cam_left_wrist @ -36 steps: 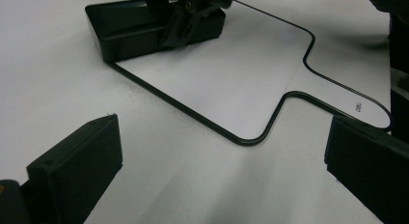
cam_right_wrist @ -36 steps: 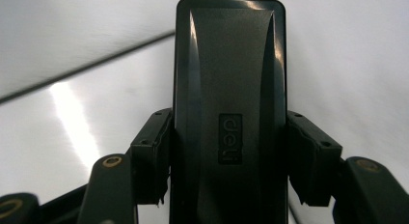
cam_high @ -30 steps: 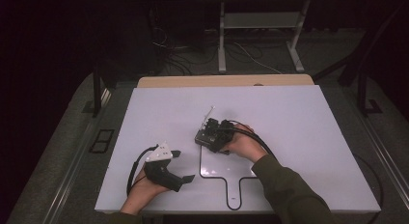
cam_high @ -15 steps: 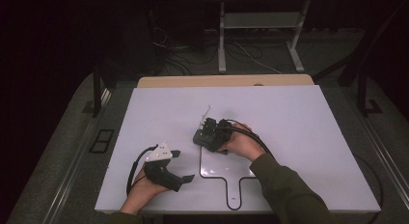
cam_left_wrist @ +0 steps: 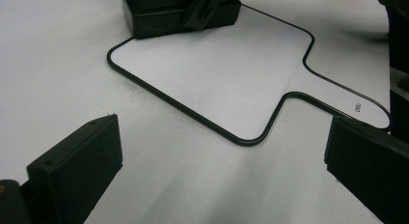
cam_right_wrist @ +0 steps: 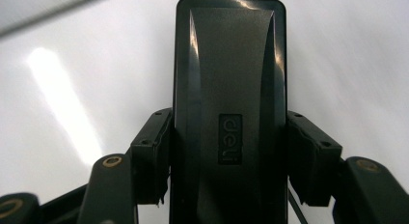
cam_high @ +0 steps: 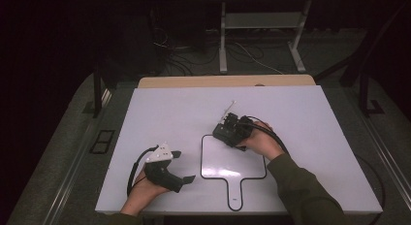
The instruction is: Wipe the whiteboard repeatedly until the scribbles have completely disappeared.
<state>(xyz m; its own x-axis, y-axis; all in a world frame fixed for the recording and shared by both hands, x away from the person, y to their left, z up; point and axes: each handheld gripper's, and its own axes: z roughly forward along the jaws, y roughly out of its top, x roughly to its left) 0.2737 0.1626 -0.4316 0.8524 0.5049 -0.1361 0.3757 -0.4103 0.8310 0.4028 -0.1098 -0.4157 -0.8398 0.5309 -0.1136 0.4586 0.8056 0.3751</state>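
The left gripper (cam_high: 181, 167) rests near the table's front edge, jaws wide apart, as before. The right gripper (cam_high: 228, 130), clamped on a black Deli eraser (cam_right_wrist: 229, 103), has moved slightly forward along the paddle-shaped whiteboard (cam_high: 232, 162)'s far corner, so wiping seems underway.

In the right gripper view, the black box (cam_right_wrist: 229, 113) is running off the bottom edge, and its sides are lying hidden behind the right tongs (cam_right_wrist: 230, 161). In the left gripper view the top edge is cutting it off, and the small print on the outlined paddle shape (cam_left_wrist: 231, 74) is staying too small to read.
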